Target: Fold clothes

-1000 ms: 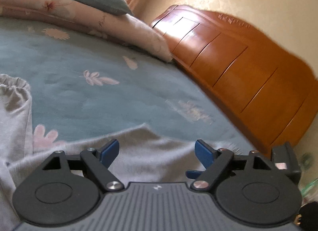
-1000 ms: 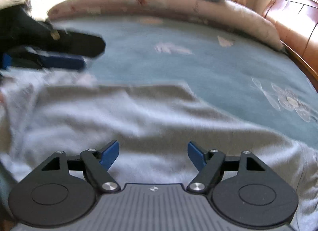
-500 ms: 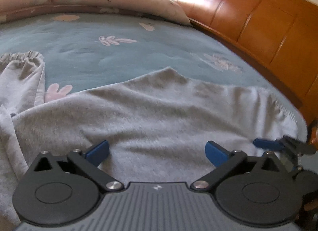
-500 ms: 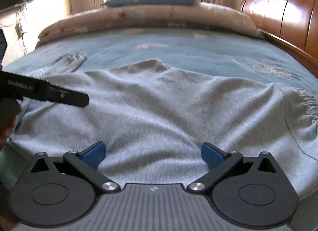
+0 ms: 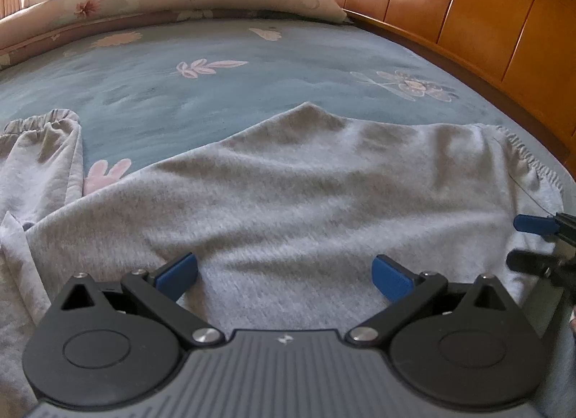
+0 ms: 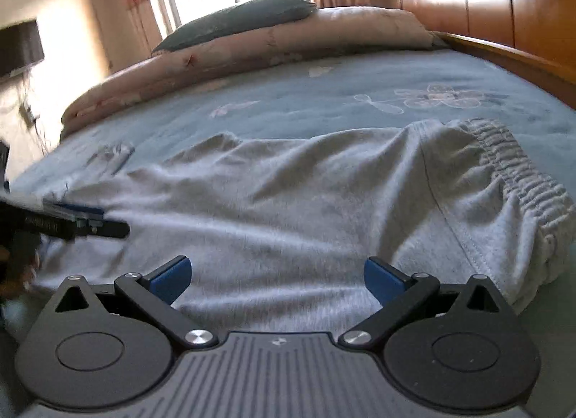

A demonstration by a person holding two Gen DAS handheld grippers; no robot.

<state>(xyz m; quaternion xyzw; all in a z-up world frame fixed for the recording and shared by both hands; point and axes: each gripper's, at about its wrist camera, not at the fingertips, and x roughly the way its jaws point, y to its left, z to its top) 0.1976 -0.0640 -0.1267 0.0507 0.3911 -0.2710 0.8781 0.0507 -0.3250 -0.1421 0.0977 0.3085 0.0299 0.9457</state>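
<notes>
Grey trousers (image 5: 288, 195) spread on bed (image 5: 216, 87); waistband (image 6: 514, 180) at 3 o'clock. Left gripper (image 5: 284, 274) and right gripper (image 6: 275, 276): jaws just opened wide, nothing gripped.

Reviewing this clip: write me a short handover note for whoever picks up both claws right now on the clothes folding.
Left claw: jaws wide open after just opening, nothing gripped, hovering low over the middle of the grey fleece sweatpants.
Right claw: also open after just opening, empty, over the waist end near the gathered elastic waistband.
Things: the sweatpants lie spread across the blue floral bedspread, waistband towards the wooden headboard, one elastic leg cuff at the far left.
Done: the garment looks laid out, with some creases; whether a fold has been made cannot be told.
Left: grip the edges and fold it.
</notes>
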